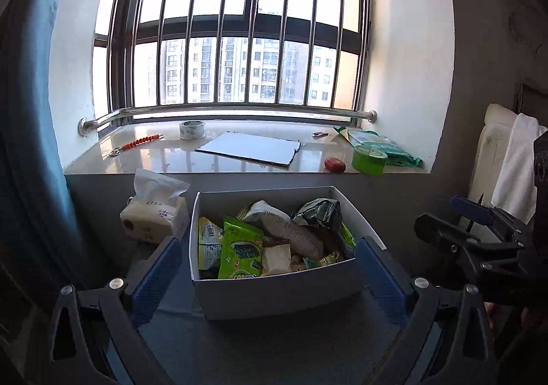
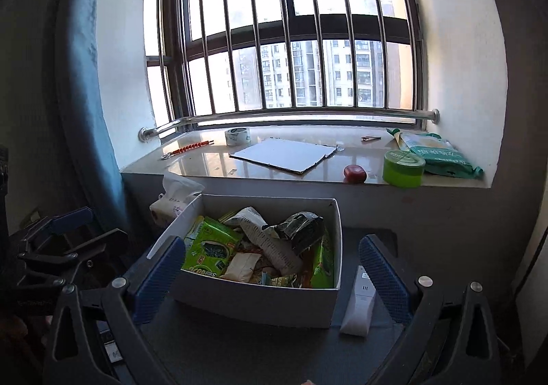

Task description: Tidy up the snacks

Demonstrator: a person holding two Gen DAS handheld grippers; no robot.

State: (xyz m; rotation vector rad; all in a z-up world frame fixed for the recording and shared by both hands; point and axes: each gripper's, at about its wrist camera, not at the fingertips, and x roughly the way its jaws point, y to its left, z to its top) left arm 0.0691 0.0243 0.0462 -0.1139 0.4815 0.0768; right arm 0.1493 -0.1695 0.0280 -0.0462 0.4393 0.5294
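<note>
Already boxed, snacks (image 1: pixel 270 241) waiting on me

I held both grippers, left (image 1: pixel 269 277) and right (image 2: pixel 272 277), released and empty, jaws spread wide before the white box (image 1: pixel 274 296) on the dark table (image 2: pixel 239 347), probably so either could reach straight in for a packet

White box (image 1: pixel 274 296), bright green seaweed snack packs (image 1: pixel 239 253) inside; blue textured gripper pads (image 2: pixel 161 277); lime-green tub (image 2: pixel 403 168), red fruit (image 2: pixel 355 174) beyond; teal curtain (image 1: pixel 30 131) left.

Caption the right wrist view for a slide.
Open right gripper faces a white box full of snack packets below a cluttered windowsill.
</note>
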